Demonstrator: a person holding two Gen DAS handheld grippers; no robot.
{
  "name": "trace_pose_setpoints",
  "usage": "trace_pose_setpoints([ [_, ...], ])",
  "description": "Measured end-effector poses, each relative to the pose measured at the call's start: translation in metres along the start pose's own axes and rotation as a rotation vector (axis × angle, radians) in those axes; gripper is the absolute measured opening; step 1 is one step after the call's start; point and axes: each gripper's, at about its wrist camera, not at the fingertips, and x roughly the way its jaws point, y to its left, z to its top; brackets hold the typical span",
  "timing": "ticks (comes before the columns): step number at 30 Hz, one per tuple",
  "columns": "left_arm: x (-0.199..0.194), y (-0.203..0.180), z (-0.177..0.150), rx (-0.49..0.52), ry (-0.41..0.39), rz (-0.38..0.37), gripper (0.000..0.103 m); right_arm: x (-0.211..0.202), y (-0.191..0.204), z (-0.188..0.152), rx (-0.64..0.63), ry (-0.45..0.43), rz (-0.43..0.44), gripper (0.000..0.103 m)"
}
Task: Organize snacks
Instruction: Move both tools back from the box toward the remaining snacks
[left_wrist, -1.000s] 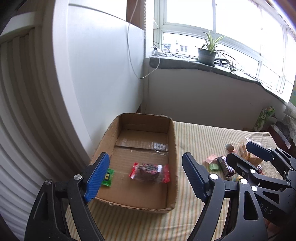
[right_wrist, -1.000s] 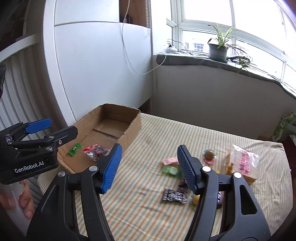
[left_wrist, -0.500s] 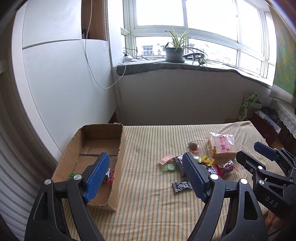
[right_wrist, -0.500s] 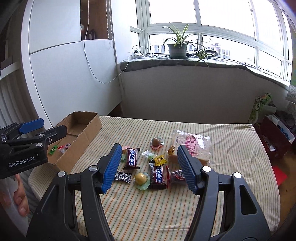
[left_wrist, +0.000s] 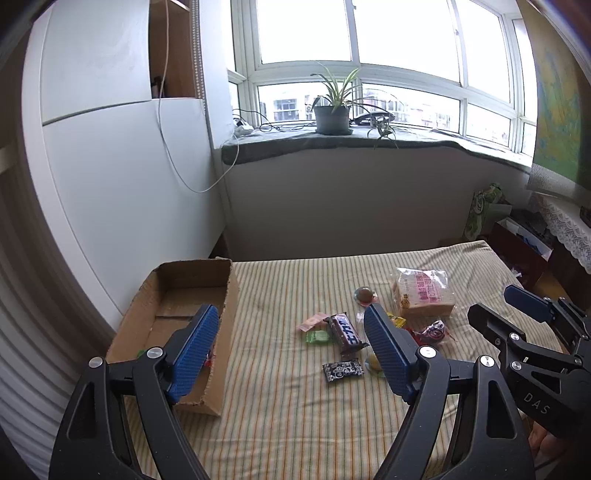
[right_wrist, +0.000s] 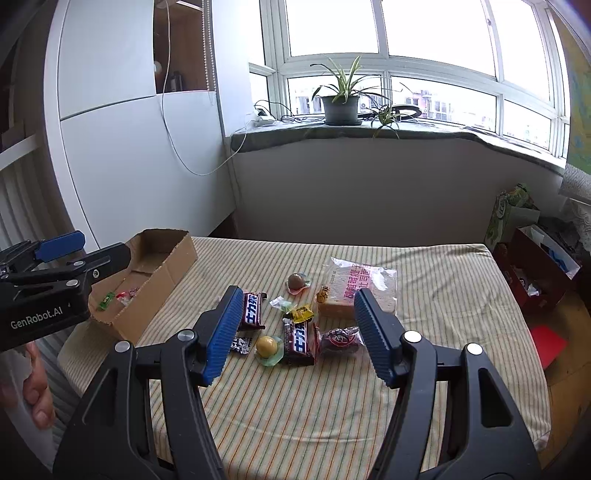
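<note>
Two hand-held black grippers with blue ribbed pads hang above a worktop covered in a yellow-and-green striped cloth (right_wrist: 443, 280), beneath a bright window and a potted spider plant (right_wrist: 341, 99). The left gripper (left_wrist: 291, 350) has its jaws spread wide and holds nothing; it sits over the gap between a shallow brown cardboard box (left_wrist: 225, 332) at the left edge of the cloth and the loose snacks. The right gripper (right_wrist: 295, 332) is likewise wide open and empty, framing the cluster of sweets from above. Inside the box lie a small green wrapped candy (right_wrist: 106, 300) and a red-and-clear wrapped snack (right_wrist: 125, 293), near its close end. On the cloth, well apart from the box, two dark brown chocolate bars with white lettering (right_wrist: 298, 338) lie almost parallel, one (right_wrist: 252, 311) closer to the box. Between them rest a yellow round sweet in a clear green wrapper (right_wrist: 267, 347) and a small black sachet (right_wrist: 240, 344), partly hidden in the right wrist view by a blue pad. A yellow wrapped candy (right_wrist: 303, 313), a pale green candy (right_wrist: 282, 304) and a dark red packaged cake (right_wrist: 338, 338) sit close by. Farther back lie a brown ball-shaped sweet in clear wrap (right_wrist: 297, 282) and a clear bag of sliced bread with pink print (right_wrist: 360, 288).
</note>
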Motion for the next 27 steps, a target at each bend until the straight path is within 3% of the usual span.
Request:
trace_pose_setpoints([
  [15, -0.004, -0.027, -0.018, 0.026, 0.027, -0.036, 0.081, -0.004, -0.018, -0.023, 0.025, 0.037, -0.033, 0.065],
  [27, 0.041, -0.016, -0.029, -0.01, 0.116, -0.048, 0.081, 0.047, -0.019, -0.036, 0.023, 0.139, -0.042, 0.065],
])
